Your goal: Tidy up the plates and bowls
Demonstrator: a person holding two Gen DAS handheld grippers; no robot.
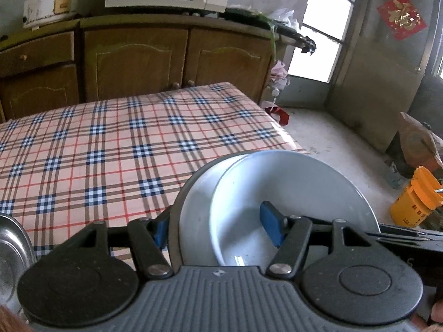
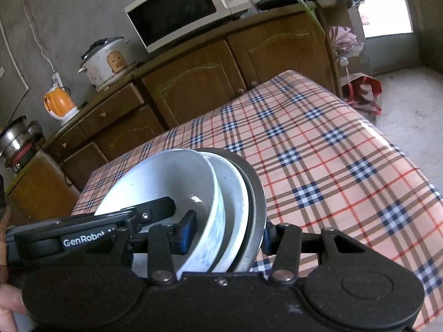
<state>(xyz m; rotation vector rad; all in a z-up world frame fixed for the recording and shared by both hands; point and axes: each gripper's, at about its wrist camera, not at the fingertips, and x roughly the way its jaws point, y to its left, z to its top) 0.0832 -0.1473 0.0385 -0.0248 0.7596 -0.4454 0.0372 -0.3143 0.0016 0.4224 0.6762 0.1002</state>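
1. Carrying a nested stack of dishes above the plaid-clothed table (image 1: 110, 144) is what's being done here, judging by the tilt and the gap under it. The stack is gripped from both sides at once.

2. The left gripper (image 1: 218, 229) is clamped across the stack's edge: one blue pad inside the white ceramic bowl (image 1: 290, 193), the other outside the grey metal dish (image 1: 177, 215). So it's pinching the lot, not spread free.

3. The right gripper (image 2: 224, 231) is doing the same from the opposite rim, one pad in the bowl (image 2: 166, 182), one behind the metal dish (image 2: 257, 193).

4. Contents: the white bowl is sat in a second white bowl or deep plate (image 2: 235, 202), which sits in the metal dish. Nothing is seen inside the top bowl, just a glint.

5. What could go wrong: the pieces are only loosely nested and tilted, so uneven lifting between the two hands could let the inner bowl slide out. Glazed ceramic is slippery against rubber pads, too.

6. A shiny steel vessel (image 1: 11, 254) is just visible at the left edge; clipping it on the way down seems possible.
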